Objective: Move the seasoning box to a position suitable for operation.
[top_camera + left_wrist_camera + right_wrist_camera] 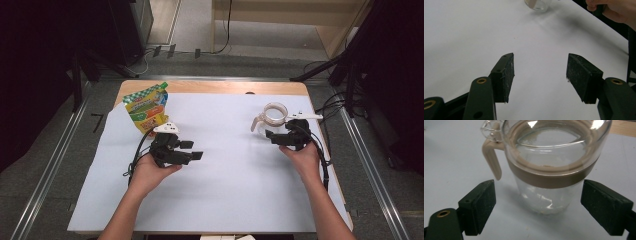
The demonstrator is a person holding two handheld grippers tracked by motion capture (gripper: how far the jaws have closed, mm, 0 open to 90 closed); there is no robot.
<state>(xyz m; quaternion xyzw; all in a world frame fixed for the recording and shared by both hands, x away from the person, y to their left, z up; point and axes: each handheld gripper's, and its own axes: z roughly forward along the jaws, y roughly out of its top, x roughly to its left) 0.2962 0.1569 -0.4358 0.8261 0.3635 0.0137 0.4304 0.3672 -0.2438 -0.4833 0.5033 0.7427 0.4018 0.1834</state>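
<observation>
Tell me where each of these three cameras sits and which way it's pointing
High view: above the person's side, facing forward and down on the table; both forearms, left gripper, right gripper, snack pouch.
Left gripper view: rides the left gripper, looking across the white sheet between open jaws; the other hand far off.
Right gripper view: rides the right gripper, facing the glass jug.
Shared: the jug appears in all three.

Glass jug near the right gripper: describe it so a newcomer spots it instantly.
On the white sheet covering the table, look to the far right side, just ahead of the right gripper. There stands the clear glass jug, upright, with a beige collar and handle; unlike the colourful pouch at far left, it is see-through.
</observation>
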